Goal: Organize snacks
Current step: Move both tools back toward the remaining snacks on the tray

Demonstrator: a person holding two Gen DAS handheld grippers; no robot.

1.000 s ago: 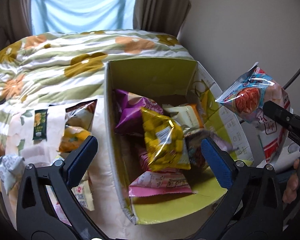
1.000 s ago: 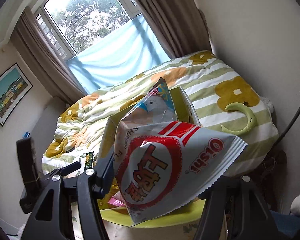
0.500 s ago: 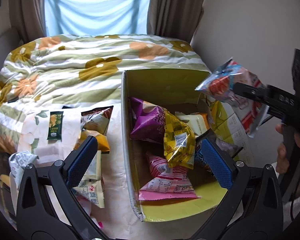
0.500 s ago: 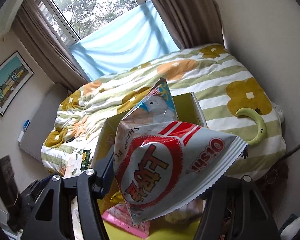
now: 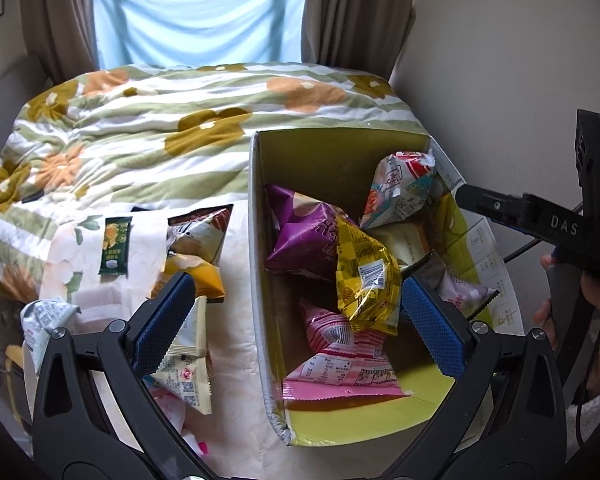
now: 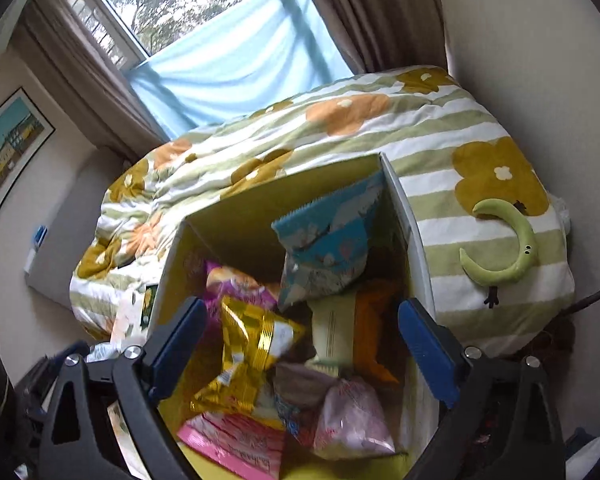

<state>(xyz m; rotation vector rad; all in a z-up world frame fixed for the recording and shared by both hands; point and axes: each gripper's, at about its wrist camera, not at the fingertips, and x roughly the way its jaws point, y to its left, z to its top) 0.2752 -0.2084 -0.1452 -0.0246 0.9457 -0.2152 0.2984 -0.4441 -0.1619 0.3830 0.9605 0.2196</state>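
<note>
My right gripper point(image 6: 300, 348) over the yellow box point(image 5: 256, 240), jaws just sprung wide, nothing between them, shrimp chip bag point(image 5: 400, 190) apparently loose atop the snacks inside, my left gripper point(image 5: 296, 324) spread, empty, other packets point(image 5: 192, 240) beside the box on the bed point(image 5: 140, 140).

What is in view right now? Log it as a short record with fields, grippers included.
place: bed with flowered quilt
box: open yellow box on the bed
in box: purple bag, gold bag, pink bag, shrimp chips at the far end
outside box: green packet, orange bag, pale packet, all left of it
left gripper: open, empty, over the near end of the box
right gripper: jaws just opened, nothing between them, above the box
</note>
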